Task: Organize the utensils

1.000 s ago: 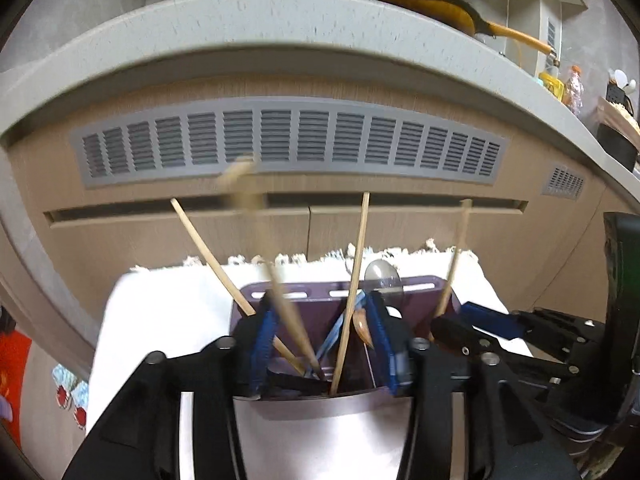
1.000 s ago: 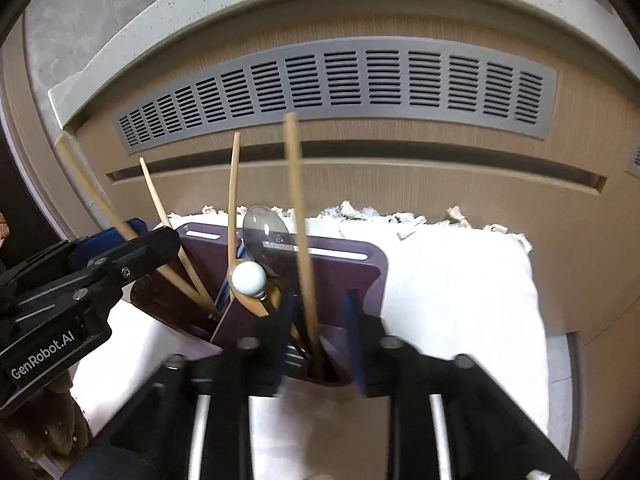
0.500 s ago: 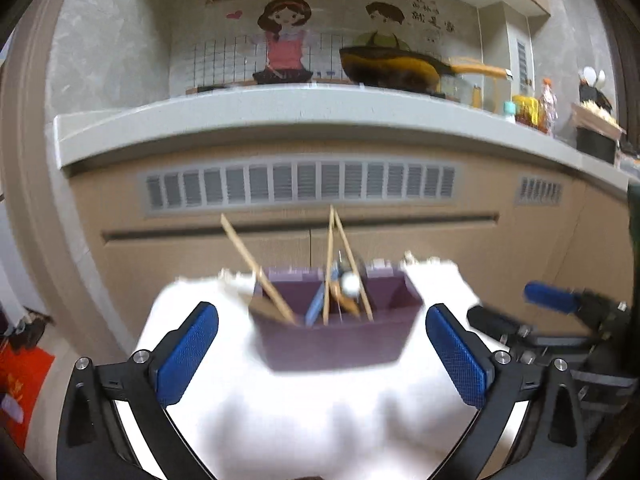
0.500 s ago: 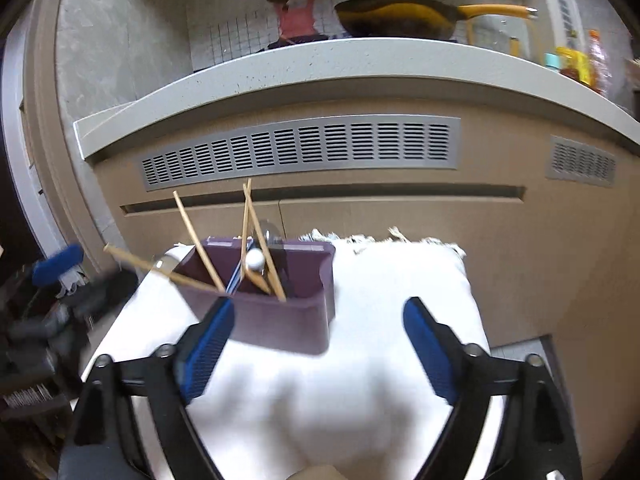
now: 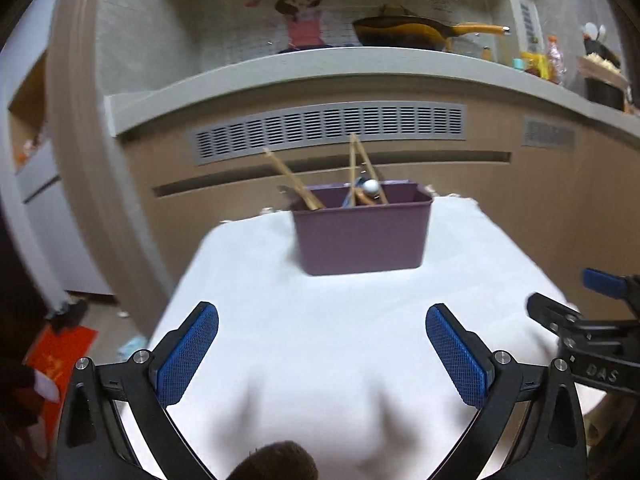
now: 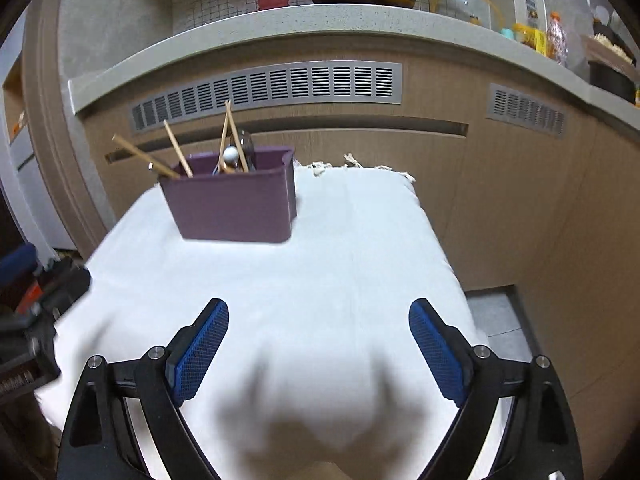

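Two grippers over a white cloth (image 5: 320,340), both spread wide and holding nothing. Left gripper (image 5: 322,354) low in the near part of its own view, blue pads (image 5: 188,354) well apart, bare cloth between them. Right gripper (image 6: 319,354) likewise low and near in its own view, pads (image 6: 438,354) far apart, bare cloth between; also visible at the right edge of the left view, well clear of the holder.

Purple utensil holder (image 5: 362,232) upright on the far part of the cloth, well apart from both grippers; in the right view, toward the far left (image 6: 234,200). Several wooden chopsticks (image 5: 294,180) inside it, leaning: a pair tilted left in the left section, another pair (image 5: 358,168) crossed near the middle. White ball-ended utensil (image 5: 371,187) beside the crossed pair, with something blue just below it, too small to identify.

Beyond the cloth, a tan cabinet front with a grey slotted vent (image 5: 328,130), topped by a pale counter (image 6: 320,20). Dark pan with an orange handle (image 5: 404,32) on the counter, bottles (image 6: 554,38) farther right.
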### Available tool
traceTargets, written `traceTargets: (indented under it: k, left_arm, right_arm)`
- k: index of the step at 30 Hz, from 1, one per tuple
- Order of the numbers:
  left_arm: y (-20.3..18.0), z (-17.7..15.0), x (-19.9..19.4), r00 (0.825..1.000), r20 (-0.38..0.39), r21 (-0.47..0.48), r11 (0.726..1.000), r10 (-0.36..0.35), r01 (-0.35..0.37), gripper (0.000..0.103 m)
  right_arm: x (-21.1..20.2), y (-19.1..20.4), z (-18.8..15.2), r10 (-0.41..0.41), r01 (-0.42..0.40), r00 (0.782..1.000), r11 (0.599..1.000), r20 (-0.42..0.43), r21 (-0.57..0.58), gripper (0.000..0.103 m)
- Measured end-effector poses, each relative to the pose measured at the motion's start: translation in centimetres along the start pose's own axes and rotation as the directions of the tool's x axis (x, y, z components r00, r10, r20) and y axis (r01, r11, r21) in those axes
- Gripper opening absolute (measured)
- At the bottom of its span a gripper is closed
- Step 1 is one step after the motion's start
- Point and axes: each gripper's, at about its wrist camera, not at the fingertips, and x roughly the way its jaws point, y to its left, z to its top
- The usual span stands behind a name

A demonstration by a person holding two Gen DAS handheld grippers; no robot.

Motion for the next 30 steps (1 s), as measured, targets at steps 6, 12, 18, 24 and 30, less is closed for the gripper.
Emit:
traceTargets:
  k: [6,12,18,24,30]
  left_arm:
    - [0.1,-1.2,-1.0,0.999,-0.025,-0.028,0.998,-0.048,0.047,0.103]
    - [0.3,-0.9,-1.4,0.999,-0.013,-0.031,0.998,-0.050,0.050,0.103]
    - [0.0,-0.9,-1.4,0.998,-0.026,-0.023,0.998,-0.064,0.064,0.103]
    - [0.0,-0.9,-1.3,0.997,-0.034,-0.033,0.997,-0.073,0.072,0.103]
    - [0.2,-1.0,-1.2,0.997,-0.037,-0.041,0.997,-0.074,0.072,0.103]
  right_arm:
    - [-1.8,0.7,-1.7,-0.021,0.023,0.999,0.999,0.035,-0.045,0.092]
    - [-2.6,0.9,-1.4,-0.030,0.035,0.996,0.998,0.081,-0.053,0.098]
    - [-2.5,0.8,-1.4,-0.028,0.032,0.997,0.998,0.071,-0.048,0.098]
    - [-2.5,0.7,-1.4,-0.027,0.030,0.997,0.998,0.067,-0.046,0.098]
    - [-2.4,0.7,-1.4,-0.029,0.031,0.998,0.998,0.063,-0.045,0.098]
